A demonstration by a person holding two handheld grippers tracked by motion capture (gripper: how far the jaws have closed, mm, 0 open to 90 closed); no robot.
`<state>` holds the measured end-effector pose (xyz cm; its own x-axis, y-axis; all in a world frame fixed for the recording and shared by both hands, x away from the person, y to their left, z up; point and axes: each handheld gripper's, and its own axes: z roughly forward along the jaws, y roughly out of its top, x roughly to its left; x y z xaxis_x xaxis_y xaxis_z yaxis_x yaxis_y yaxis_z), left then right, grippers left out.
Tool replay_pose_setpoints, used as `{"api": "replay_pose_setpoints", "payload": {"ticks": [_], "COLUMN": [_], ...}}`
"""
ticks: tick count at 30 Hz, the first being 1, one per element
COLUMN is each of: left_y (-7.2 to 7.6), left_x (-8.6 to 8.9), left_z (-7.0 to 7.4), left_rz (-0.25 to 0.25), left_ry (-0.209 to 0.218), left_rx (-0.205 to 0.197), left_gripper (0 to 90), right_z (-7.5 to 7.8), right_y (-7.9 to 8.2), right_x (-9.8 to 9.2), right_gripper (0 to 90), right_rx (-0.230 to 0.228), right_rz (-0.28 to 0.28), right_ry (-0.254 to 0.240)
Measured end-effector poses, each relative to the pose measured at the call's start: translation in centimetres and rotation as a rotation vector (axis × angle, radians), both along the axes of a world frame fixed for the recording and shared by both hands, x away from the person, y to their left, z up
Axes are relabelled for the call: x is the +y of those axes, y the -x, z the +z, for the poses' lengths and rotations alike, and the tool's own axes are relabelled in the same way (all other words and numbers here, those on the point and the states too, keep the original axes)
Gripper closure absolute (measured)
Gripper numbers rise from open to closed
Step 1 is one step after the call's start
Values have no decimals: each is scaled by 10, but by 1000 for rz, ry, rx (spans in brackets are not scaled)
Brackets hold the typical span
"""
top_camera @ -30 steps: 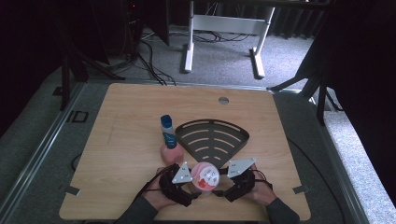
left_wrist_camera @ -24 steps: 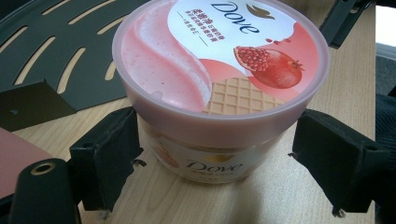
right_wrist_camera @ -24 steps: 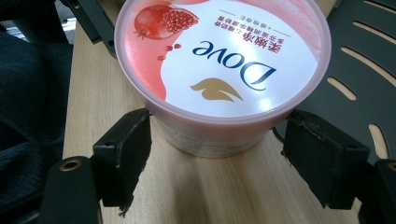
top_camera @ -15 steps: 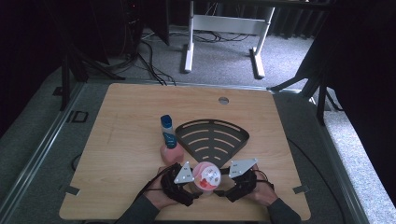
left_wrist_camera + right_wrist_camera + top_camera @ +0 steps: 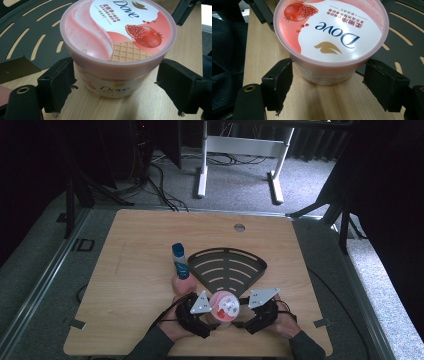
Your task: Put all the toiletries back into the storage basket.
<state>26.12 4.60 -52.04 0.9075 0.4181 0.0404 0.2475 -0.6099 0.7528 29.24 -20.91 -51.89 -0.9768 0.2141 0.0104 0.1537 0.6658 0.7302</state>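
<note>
A round pink plastic tub with a printed pomegranate lid [image 5: 223, 306] is seen standing upright on the light wooden worktop [image 5: 135, 255], just in front of the point of the black fan-shaped slotted metal rack [image 5: 227, 266], which serves as the landmark here. The left gripper [image 5: 115, 87] is placed around the tub's body below the lid, its jaws apart, with small gaps visible at both pads. The right gripper [image 5: 328, 82] is set likewise from the opposite side, jaws spread and not touching (the tub is flanked, not held). A pink bottle with a blue cap [image 5: 181, 269] stands at the rack's left edge, near the tub.

The step in hand is judged to be the approach to a grasp. Next, one gripper would need to be closed squarely on the tub's wall, beneath the lid's rim, so that a lift is not tilted.
</note>
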Motion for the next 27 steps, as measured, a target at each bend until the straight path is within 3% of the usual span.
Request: {"api": "replay_pose_setpoints", "payload": {"ticks": [9,27], "left_y": [-6,-18], "left_x": [-6,-20], "left_z": [0,2], "left_rz": [14,36], "left_ry": [18,1], "left_rx": [4,3], "left_gripper": [154,154], "right_z": [3,7], "right_y": [-6,-18], "right_x": [-5,-15], "right_gripper": [235,234], "right_rx": [-3,-15], "right_rz": [-7,-27], "right_ry": [3,23]}}
